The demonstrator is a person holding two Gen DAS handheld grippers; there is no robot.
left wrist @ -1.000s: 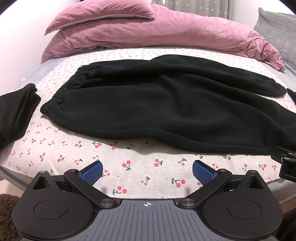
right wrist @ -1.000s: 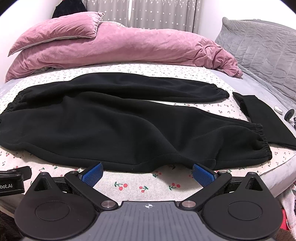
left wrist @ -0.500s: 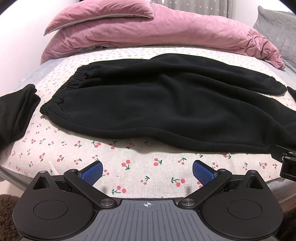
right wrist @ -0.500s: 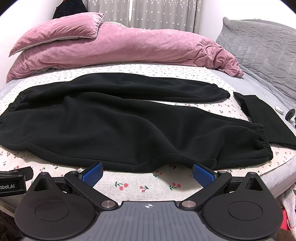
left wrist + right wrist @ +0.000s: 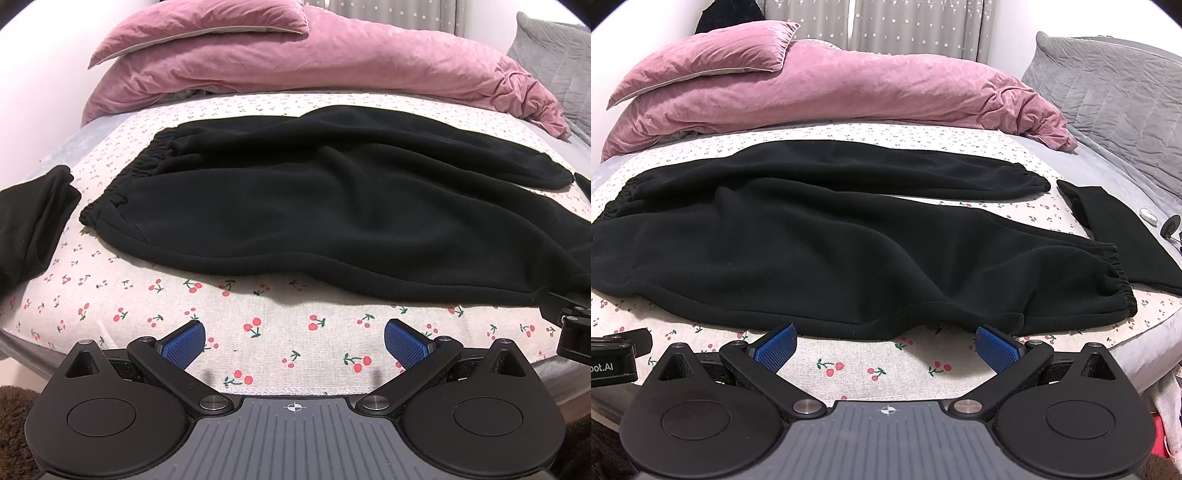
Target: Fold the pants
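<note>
The black pants (image 5: 332, 206) lie flat on the bed (image 5: 258, 332), spread wide, with the waistband to the left and the two legs to the right. The left claw (image 5: 294, 341) is released and holds nothing; the near edge of the pants is just past its tips. The right claw (image 5: 886, 345) is released too, and its blue fingertips (image 5: 775, 345) sit right at the pants' near edge. Bare cherry-print sheet shows between the claws. More black clothes (image 5: 1123, 229) lie right of the legs. A pink duvet (image 5: 849, 92) is piled at the back.
</note>
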